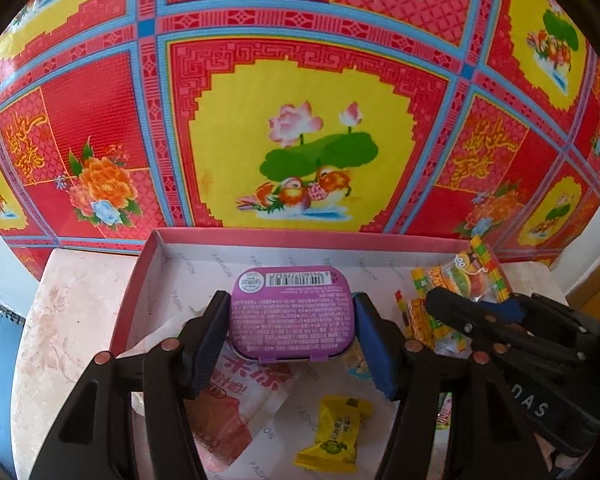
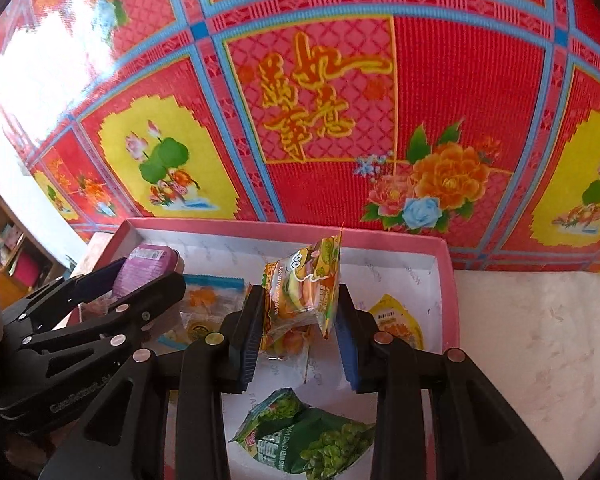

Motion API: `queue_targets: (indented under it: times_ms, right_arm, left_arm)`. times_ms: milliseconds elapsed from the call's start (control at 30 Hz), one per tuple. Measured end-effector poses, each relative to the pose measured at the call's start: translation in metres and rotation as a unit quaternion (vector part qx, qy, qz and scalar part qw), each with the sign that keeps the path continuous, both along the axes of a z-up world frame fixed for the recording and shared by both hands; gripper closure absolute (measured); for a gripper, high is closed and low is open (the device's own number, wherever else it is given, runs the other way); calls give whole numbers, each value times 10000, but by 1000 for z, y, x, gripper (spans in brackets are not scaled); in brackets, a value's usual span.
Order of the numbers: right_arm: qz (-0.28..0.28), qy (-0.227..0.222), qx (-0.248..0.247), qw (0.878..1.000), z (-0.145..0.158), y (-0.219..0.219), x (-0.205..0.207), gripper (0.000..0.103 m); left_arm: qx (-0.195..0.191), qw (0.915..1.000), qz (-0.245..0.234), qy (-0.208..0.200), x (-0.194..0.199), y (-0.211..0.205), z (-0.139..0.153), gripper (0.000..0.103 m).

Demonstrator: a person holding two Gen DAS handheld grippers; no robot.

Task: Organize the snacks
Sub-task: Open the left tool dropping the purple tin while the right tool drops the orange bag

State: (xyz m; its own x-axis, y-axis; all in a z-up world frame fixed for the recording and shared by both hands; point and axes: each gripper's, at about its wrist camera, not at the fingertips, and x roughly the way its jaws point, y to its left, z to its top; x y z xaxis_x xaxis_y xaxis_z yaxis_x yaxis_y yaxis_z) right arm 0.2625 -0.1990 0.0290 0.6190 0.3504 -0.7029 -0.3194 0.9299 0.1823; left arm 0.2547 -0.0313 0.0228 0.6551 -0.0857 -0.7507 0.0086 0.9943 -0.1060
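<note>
Red, yellow and blue flowered mat behind a pink-rimmed box [image 1: 148, 264] on a pale marbled surface.

Over the box, the left gripper [image 1: 292, 334] is clamped on a purple tin [image 1: 293, 314], label side up, long axis running finger to finger; the right gripper [image 2: 298, 330] pinches a burger gummy packet [image 2: 304, 292] standing upright. The left view alone shows a yellow candy [image 1: 334, 436] and a red-printed wrapper [image 1: 236, 404] below; the right view alone shows a green snack bag [image 2: 312, 436] and a yellow pouch [image 2: 396, 320].
</note>
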Motion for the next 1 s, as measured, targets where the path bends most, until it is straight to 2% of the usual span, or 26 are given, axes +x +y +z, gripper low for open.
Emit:
queue_targets:
  times_ms: [367, 700, 1000]
  right_arm:
    - [-30, 16, 54, 10000, -3, -1, 1, 65]
    - [-203, -113, 79, 9997, 6, -15, -8, 48]
    - [-266, -192, 205, 9993, 19, -29, -19, 45]
  left_arm:
    - [74, 9999, -50, 107, 3, -20, -6, 38]
    - [-99, 9999, 11, 54, -5, -18, 18, 38]
    - [-72, 9999, -6, -90, -16, -16, 36, 38]
